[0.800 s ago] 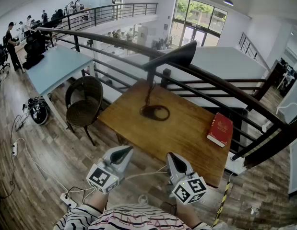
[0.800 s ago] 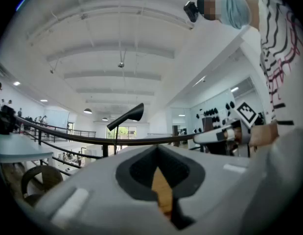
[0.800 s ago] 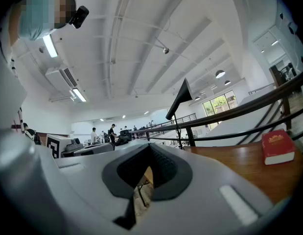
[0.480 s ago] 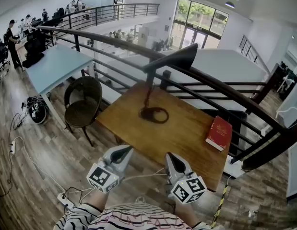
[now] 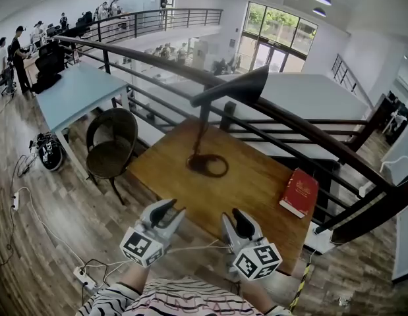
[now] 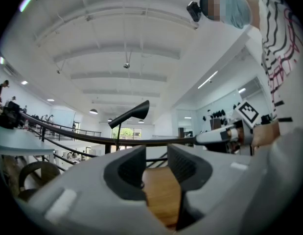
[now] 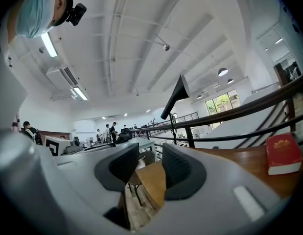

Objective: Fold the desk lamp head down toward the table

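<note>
A black desk lamp stands on the wooden table point(image 5: 256, 189), its ring base point(image 5: 207, 165) near the far left side. Its cone head point(image 5: 234, 87) is raised high and points right; the same head point(image 6: 130, 115) shows in the left gripper view, and the lamp head point(image 7: 175, 96) in the right gripper view. My left gripper point(image 5: 165, 209) and right gripper point(image 5: 238, 217) hover side by side at the table's near edge, well short of the lamp. Both are open, with nothing between their fingers.
A red book point(image 5: 300, 193) lies at the table's right edge. A dark railing point(image 5: 309, 130) runs behind the table. A round wicker chair point(image 5: 112, 142) stands to the left, beside a pale blue table point(image 5: 72, 91). Cables and a power strip point(image 5: 83, 278) lie on the floor.
Both grippers have edged slightly forward toward the table's near edge. The view has shifted a little; the lamp stands as before.
</note>
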Available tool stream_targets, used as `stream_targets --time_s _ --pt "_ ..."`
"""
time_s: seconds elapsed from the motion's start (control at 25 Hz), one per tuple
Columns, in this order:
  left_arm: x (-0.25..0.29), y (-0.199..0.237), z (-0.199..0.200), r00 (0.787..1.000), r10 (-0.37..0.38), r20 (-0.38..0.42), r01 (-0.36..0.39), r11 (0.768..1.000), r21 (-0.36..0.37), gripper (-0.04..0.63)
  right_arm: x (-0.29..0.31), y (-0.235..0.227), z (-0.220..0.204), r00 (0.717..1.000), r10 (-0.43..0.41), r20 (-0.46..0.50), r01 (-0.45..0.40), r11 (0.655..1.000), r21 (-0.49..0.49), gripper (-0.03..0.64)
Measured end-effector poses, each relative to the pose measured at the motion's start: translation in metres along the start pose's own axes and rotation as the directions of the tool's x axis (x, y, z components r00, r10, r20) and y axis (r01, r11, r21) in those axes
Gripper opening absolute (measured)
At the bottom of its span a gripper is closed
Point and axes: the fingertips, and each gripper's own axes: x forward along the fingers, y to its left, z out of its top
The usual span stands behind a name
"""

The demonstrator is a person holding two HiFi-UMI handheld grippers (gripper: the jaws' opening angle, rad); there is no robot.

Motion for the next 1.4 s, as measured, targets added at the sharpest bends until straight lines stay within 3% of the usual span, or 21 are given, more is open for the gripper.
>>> stream_targets --time_s 0.32,0.48,0.76,1.4 --pt "0.023 0.014 -0.021 0.998 0.045 -0.034 -0.046 0.999 -0.029 0.221 0.014 -0.026 -0.002 1.0 0.018 0.001 -0.018 1.0 0.009 0.192" --pt "0.038 0.02 -0.025 0.999 0.031 -0.043 -0.033 0.999 -0.039 0.258 0.021 -0.037 0.0 1.0 -0.004 -0.009 0.005 1.0 0.021 0.201" --pt "0.067 0.055 -0.029 0.999 -0.017 -0.031 0.016 0.999 -0.044 0.261 0.058 -0.052 0.008 0.999 -0.045 0.001 0.045 0.999 0.012 0.206" --pt "0.13 0.202 -0.029 0.991 -0.136 -0.021 0.134 0.988 -0.08 0.27 0.199 -0.077 0.059 0.981 -0.177 0.078 0.181 0.982 -0.045 0.204"
